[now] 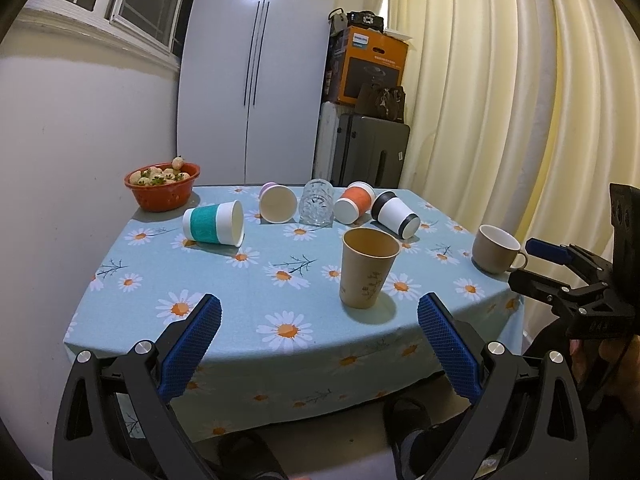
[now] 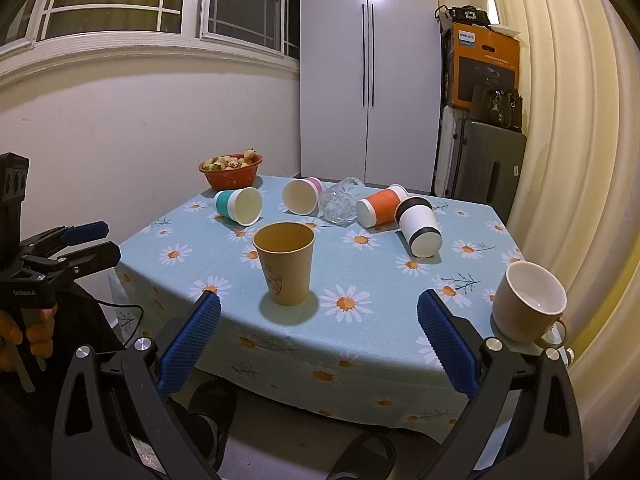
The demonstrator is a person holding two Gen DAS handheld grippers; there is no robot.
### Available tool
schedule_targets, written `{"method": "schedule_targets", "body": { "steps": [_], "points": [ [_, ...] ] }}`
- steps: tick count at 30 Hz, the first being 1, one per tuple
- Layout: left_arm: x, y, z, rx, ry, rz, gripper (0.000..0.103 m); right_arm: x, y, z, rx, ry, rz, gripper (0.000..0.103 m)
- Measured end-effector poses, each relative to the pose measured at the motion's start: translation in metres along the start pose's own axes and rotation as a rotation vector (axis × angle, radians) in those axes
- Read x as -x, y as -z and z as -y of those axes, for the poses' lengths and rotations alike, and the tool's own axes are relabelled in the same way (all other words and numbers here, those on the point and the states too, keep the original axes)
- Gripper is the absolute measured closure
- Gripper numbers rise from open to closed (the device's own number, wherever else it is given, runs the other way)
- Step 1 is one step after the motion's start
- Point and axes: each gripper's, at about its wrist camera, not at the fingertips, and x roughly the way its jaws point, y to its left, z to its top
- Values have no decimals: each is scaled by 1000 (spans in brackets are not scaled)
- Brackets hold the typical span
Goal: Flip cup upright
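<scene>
Several cups lie on their sides along the far part of the table: a teal-banded cup (image 1: 214, 223) (image 2: 239, 205), a pink cup (image 1: 277, 203) (image 2: 301, 195), a clear glass (image 1: 317, 202) (image 2: 341, 201), an orange cup (image 1: 354, 202) (image 2: 380, 205) and a black-and-white cup (image 1: 395, 214) (image 2: 419, 226). A brown paper cup (image 1: 367, 267) (image 2: 285, 263) stands upright near the front. A beige mug (image 1: 497, 249) (image 2: 527, 304) stands upright at the right edge. My left gripper (image 1: 320, 316) and right gripper (image 2: 319, 314) are open and empty, held before the table's front edge.
A red bowl of pale strawberries (image 1: 163, 184) (image 2: 231, 171) sits at the far left corner. The table wears a blue daisy cloth (image 1: 224, 280) (image 2: 380, 280). A wall is on the left, curtains on the right, a cabinet and stacked boxes behind.
</scene>
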Motion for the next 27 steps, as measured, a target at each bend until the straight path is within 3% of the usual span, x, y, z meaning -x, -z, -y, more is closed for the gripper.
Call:
{"method": "schedule_targets", "body": {
  "steps": [27],
  "points": [
    [0, 1, 2, -11, 6, -3, 7, 0, 1, 0, 7, 1, -1, 5]
  ]
}}
